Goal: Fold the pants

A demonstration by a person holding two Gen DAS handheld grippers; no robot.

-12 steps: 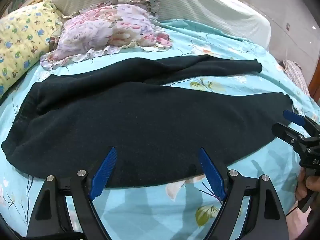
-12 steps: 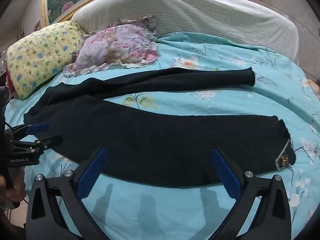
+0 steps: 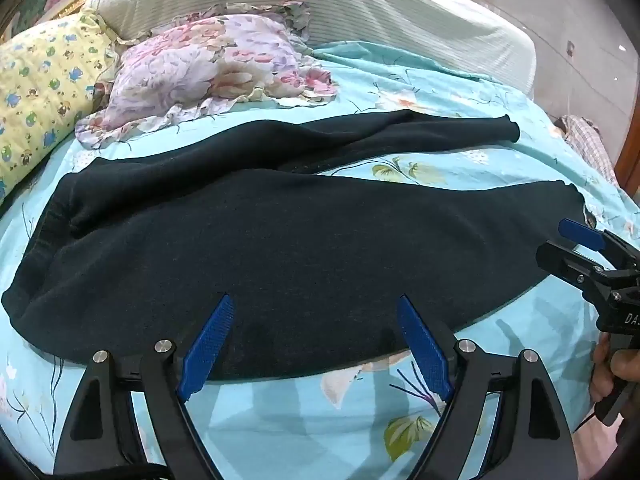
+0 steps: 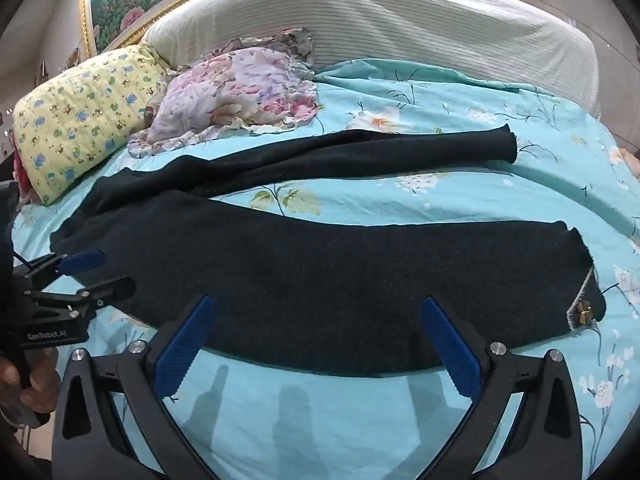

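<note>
Dark navy pants (image 3: 304,240) lie spread flat on the bed, waistband at the left, both legs running right; they also show in the right wrist view (image 4: 340,272). The near leg's cuff (image 4: 582,304) has a small metal fastener. My left gripper (image 3: 314,304) is open and empty, fingertips over the near edge of the near leg by the hip. My right gripper (image 4: 318,304) is open and empty over the near edge of the same leg, further toward the cuff. Each gripper shows in the other's view, right (image 3: 576,246) and left (image 4: 100,272).
The bed has a turquoise floral sheet (image 3: 304,412). A floral pillow (image 3: 208,76) and a yellow patterned pillow (image 3: 36,96) lie at the back left. A striped padded headboard (image 4: 400,24) runs behind. A checked cloth (image 3: 586,140) lies off the right edge.
Both grippers have edged slightly forward toward the pants' near edge. The pants have not moved.
</note>
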